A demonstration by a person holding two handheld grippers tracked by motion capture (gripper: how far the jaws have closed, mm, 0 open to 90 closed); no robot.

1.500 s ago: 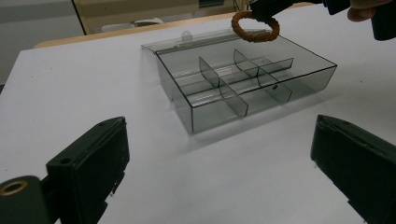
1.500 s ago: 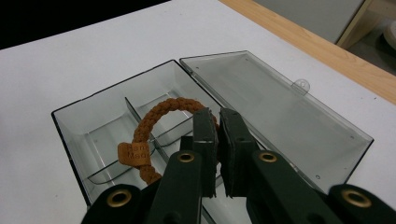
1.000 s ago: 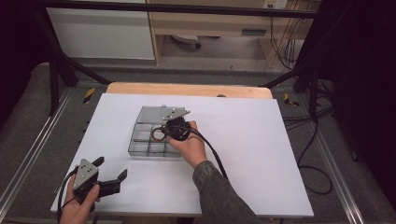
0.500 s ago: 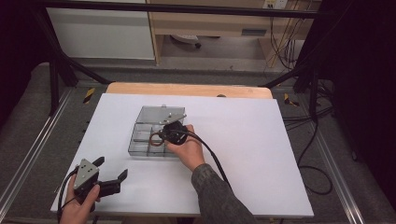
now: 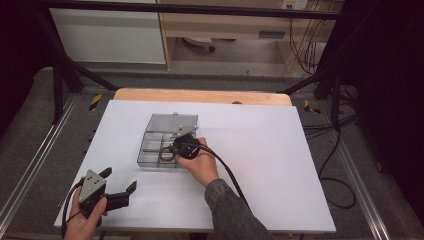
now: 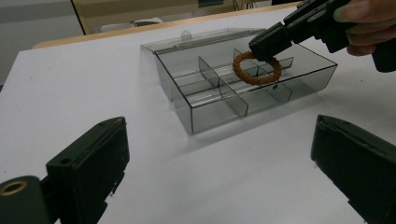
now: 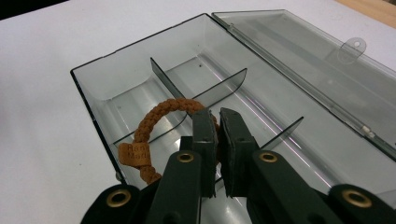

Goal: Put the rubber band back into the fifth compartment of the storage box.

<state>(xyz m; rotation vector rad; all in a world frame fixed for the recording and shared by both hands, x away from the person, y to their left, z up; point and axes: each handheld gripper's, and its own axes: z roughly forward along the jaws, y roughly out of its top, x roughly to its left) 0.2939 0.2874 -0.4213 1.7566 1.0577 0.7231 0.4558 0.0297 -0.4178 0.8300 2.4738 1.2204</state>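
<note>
A brown braided bracelet (image 7: pixel 159 112) with a small leather tag hangs over the near compartments of a clear grey divider box (image 7: pixel 88 88). My right gripper (image 7: pixel 218 116) is shut on the bracelet's band. In the high view the right gripper (image 5: pixel 175 148) holds the bracelet (image 5: pixel 165 154) above the box (image 5: pixel 150 162) at the table's middle. The box lid (image 5: pixel 172 121) lies flat behind it. My left gripper (image 5: pixel 120 179) is open at the front left corner, holding nothing. In the left gripper view its jaws (image 6: pixel 219 123) stand wide apart, facing the box (image 6: pixel 210 109) and the bracelet (image 6: pixel 257 81).
The box sits on a white tabletop (image 5: pixel 280 165) with a wooden strip (image 5: pixel 200 95) along its far edge. Metal rails (image 5: pixel 30 165) run along both sides. Cables (image 5: pixel 335 150) lie on the floor to the right.
My right gripper has carried the bracelet left and toward the person, from the box's right side to over its front compartments. The left gripper has stayed put.
</note>
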